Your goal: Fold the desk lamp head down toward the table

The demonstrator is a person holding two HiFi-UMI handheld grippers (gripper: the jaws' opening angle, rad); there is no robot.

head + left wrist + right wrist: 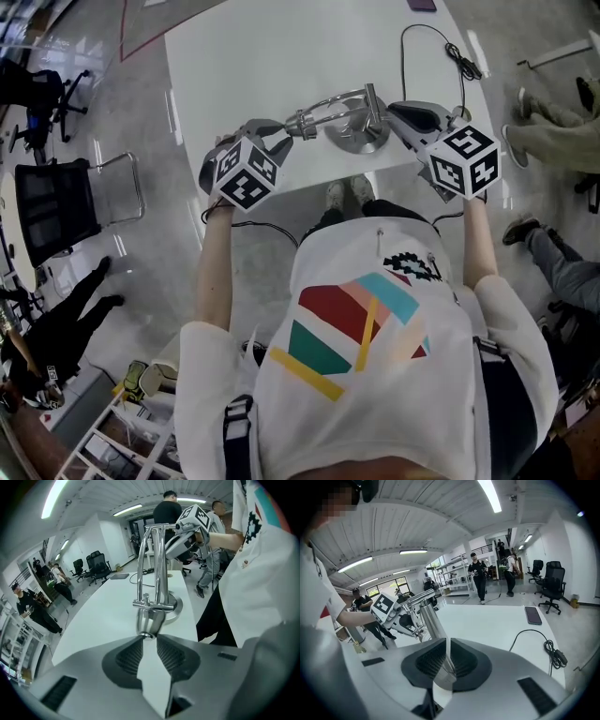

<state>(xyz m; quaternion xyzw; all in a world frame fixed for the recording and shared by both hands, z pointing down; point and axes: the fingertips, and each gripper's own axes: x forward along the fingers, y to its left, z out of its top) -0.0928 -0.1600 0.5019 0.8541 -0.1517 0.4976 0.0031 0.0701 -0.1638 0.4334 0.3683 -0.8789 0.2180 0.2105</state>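
A silver desk lamp stands near the front edge of the white table (234, 56) on a round base (349, 141). Its twin-rod arm (330, 101) reaches left to the small cone-shaped lamp head (303, 123). My left gripper (284, 134) is shut on that head; in the left gripper view the cone (150, 623) sits pinched between the jaw tips of the left gripper (149, 637). My right gripper (394, 114) is shut on the lamp's upright tube (373, 97). In the right gripper view the tube (433, 623) runs between the pads of the right gripper (446, 641).
A black cable (448, 49) loops across the table's far right, and a dark phone (533, 615) lies beyond it. A black office chair (54, 211) stands left of the table. Several people stand around the room. The table's front edge is right at my body.
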